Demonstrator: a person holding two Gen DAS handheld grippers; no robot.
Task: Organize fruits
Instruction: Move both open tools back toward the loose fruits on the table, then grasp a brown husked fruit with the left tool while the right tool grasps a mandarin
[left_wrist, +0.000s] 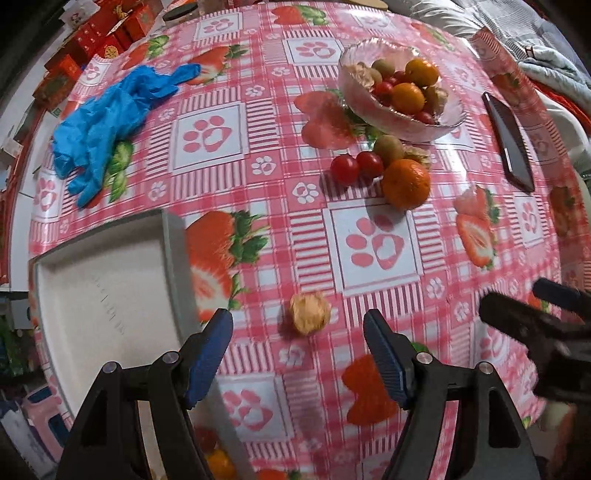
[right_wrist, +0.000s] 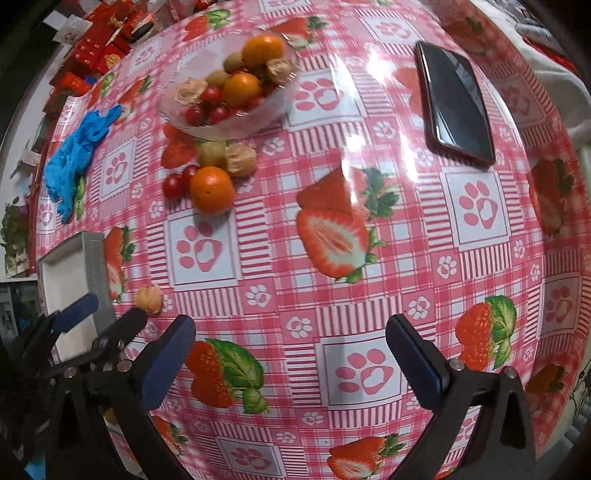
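A tan husked fruit (left_wrist: 309, 313) lies alone on the pink strawberry tablecloth, and it also shows in the right wrist view (right_wrist: 148, 299). My left gripper (left_wrist: 298, 320) hangs open right over it, one blue finger on each side, not touching. A white tray (left_wrist: 110, 288) sits just to its left. Farther back lie an orange (left_wrist: 406, 182), two cherry tomatoes (left_wrist: 344, 169), a kiwi (left_wrist: 388, 147) and another husked fruit, all in front of a glass bowl (left_wrist: 369, 114) of mixed fruit. My right gripper (right_wrist: 291, 325) is open over bare cloth with nothing between its fingers.
Blue gloves (left_wrist: 107, 122) lie at the far left and a black phone (right_wrist: 454, 103) at the far right. Red boxes (left_wrist: 92, 40) crowd the table's back left edge. The right gripper's fingers (left_wrist: 535, 314) hover close beside my left gripper.
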